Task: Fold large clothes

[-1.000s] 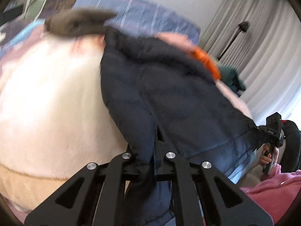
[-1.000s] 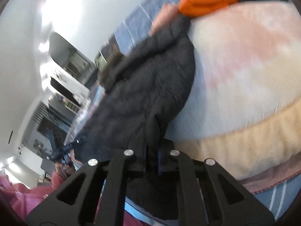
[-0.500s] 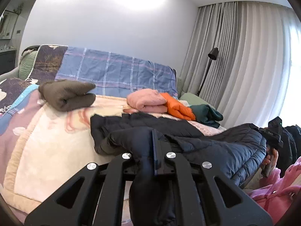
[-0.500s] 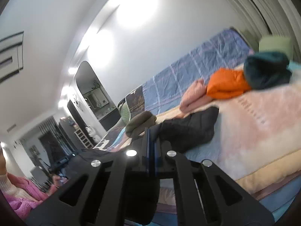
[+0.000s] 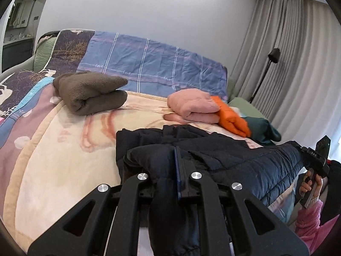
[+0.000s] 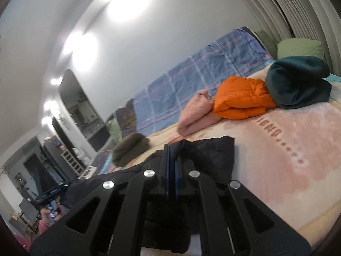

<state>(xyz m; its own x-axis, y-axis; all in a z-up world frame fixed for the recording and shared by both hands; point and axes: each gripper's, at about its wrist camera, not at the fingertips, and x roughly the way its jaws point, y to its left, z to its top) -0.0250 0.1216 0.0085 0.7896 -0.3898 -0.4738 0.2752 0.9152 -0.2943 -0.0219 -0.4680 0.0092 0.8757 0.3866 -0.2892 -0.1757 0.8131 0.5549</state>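
A navy quilted jacket (image 5: 234, 162) lies on the bed, its near edge lifted and stretched between my two grippers. My left gripper (image 5: 178, 151) pinches one corner of that edge, with fabric draped over its left finger and hanging below; its jaws are opening slightly, the cloth still between them. My right gripper (image 6: 171, 149) is shut on the other corner of the jacket (image 6: 213, 155). From the left wrist view the right gripper (image 5: 317, 157) shows at the far right, held by a hand in a pink sleeve.
Folded garments lie at the back of the pale blanket (image 5: 64, 149): a brown one (image 5: 91, 93), a pink one (image 5: 191, 106), an orange one (image 5: 232, 117) and a teal one (image 6: 298, 81). A floor lamp (image 5: 270, 64) and curtains stand beyond the bed.
Both grippers have risen with the jacket's near edge. The jacket, flat and spread a second ago, now has that edge raised above the bed, and both views look level across it.
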